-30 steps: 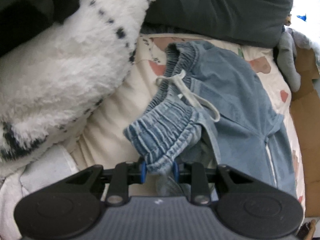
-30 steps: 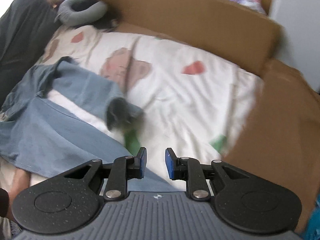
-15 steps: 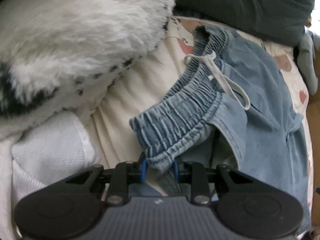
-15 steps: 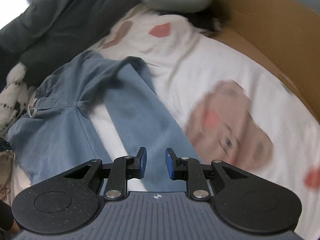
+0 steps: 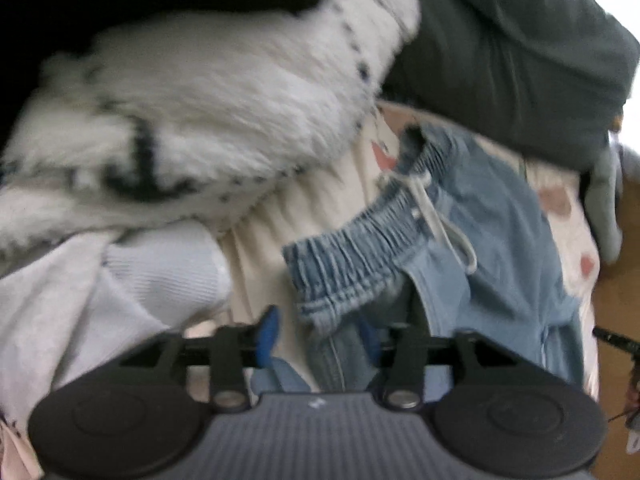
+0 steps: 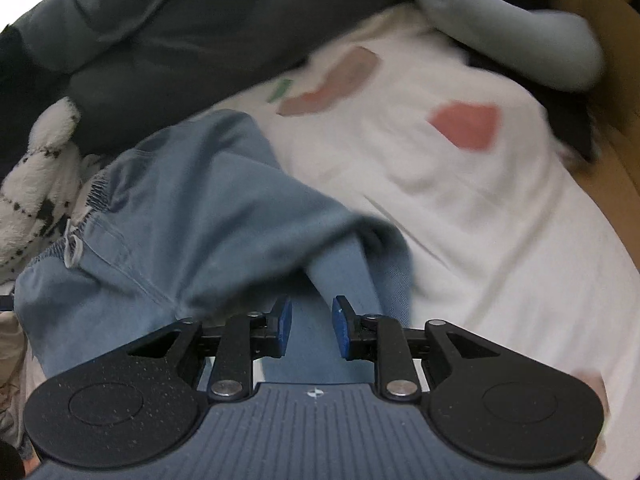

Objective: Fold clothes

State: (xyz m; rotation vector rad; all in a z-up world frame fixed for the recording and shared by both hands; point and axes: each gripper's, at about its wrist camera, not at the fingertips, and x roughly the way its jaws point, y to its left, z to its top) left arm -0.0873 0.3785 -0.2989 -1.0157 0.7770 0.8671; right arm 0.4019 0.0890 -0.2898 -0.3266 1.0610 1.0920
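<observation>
Light blue denim drawstring trousers [image 5: 492,240] lie rumpled on the bed's white printed sheet [image 6: 460,184]. Left tool [image 5: 316,334] has just been spreading, its pads off the elastic waistband [image 5: 360,256] between them; right tool [image 6: 312,326] has been widening, hovering spread over a trouser leg.

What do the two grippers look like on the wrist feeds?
Both match: the left gripper and right gripper have blue pads on black linkage arms with silver pivot screws, two round black discs, and a ribbed grey body with a small white mark.

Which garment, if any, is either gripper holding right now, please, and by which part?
None: the left gripper has just opened off the jeans' waistband; the right gripper hovers open.
</observation>
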